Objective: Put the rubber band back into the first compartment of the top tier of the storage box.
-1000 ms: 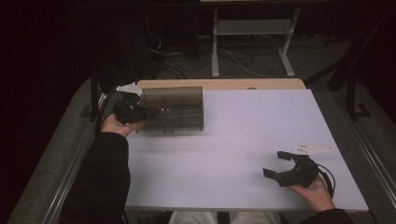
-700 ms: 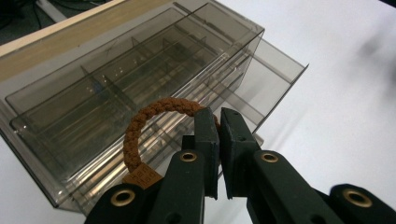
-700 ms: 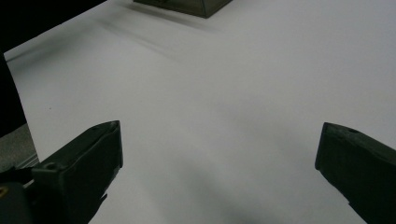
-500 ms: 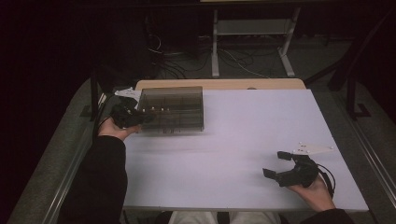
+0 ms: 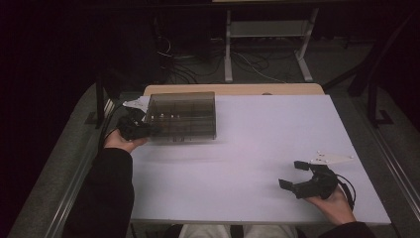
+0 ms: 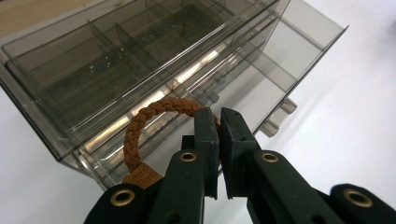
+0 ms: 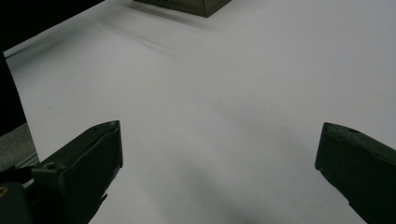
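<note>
A smoky clear plastic organiser box (image 5: 182,116) with inner dividers sits at the table's far left; up close, the box (image 6: 154,60) shows its compartments. My left gripper (image 5: 134,127) is at the box's left side. In the left gripper view my left gripper (image 6: 218,116) is shut on a brown braided cord loop (image 6: 140,122) with a small tan tag, held right against the box's lower edge. My right gripper (image 5: 296,175) rests open near the table's front right, its jaws wide apart over bare white table (image 7: 224,102).
A white table top (image 5: 257,144) lies between the two hands. A wooden strip (image 5: 233,89) runs along the far edge. Beyond it are cables and a metal stand (image 5: 267,49) on the dark floor. Grey rails flank the table.
My left hand has drawn back toward the left and nearer the table edge, still at the box's side. The right gripper has not moved.
</note>
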Available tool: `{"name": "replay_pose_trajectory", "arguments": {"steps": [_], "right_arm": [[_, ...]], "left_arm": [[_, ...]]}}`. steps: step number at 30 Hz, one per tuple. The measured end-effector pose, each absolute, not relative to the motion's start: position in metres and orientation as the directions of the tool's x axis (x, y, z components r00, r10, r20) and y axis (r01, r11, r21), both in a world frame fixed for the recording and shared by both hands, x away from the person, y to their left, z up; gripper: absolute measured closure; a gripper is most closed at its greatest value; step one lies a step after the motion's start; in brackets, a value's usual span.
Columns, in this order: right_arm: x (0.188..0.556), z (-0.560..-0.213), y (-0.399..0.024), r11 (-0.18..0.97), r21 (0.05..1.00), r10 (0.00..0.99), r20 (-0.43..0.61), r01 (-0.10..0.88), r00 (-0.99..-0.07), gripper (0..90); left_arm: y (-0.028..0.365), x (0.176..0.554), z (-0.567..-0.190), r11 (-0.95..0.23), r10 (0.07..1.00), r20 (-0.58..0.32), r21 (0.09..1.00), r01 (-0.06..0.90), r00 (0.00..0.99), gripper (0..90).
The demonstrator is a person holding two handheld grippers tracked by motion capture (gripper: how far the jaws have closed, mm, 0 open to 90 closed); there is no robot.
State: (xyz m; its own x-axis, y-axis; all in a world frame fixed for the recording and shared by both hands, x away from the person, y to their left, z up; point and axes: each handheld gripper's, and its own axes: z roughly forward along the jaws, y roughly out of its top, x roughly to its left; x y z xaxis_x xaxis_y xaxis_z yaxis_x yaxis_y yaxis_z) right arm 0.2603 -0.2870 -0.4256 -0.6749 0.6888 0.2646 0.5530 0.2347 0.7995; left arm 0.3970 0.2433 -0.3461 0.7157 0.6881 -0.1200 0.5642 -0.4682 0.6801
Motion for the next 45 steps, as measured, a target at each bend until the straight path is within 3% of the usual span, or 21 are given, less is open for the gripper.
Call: {"name": "replay_pose_trajectory", "arguments": {"steps": [9, 18, 27, 45], "right_arm": [[0.26, -0.425, -0.287, 0.234, 0.799, 0.689, 0.266, 0.554, -0.674, 0.1], [0.26, -0.425, -0.287, 0.232, 0.799, 0.689, 0.267, 0.554, -0.674, 0.1], [0.26, -0.425, -0.287, 0.233, 0.799, 0.688, 0.267, 0.554, -0.674, 0.1], [0.259, -0.425, -0.287, 0.231, 0.8, 0.684, 0.271, 0.554, -0.677, 0.1]], "left_arm": [[0.245, 0.399, -0.35, -0.448, 0.704, -0.133, 0.679, 0.582, 0.697, 82.8], [0.247, 0.398, -0.347, -0.421, 0.711, -0.147, 0.693, 0.585, 0.688, 69.2], [0.244, 0.39, -0.338, -0.425, 0.691, -0.141, 0.714, 0.557, 0.709, 43.2], [0.227, 0.363, -0.329, -0.357, 0.653, -0.206, 0.765, 0.536, 0.729, 8.4]]}}
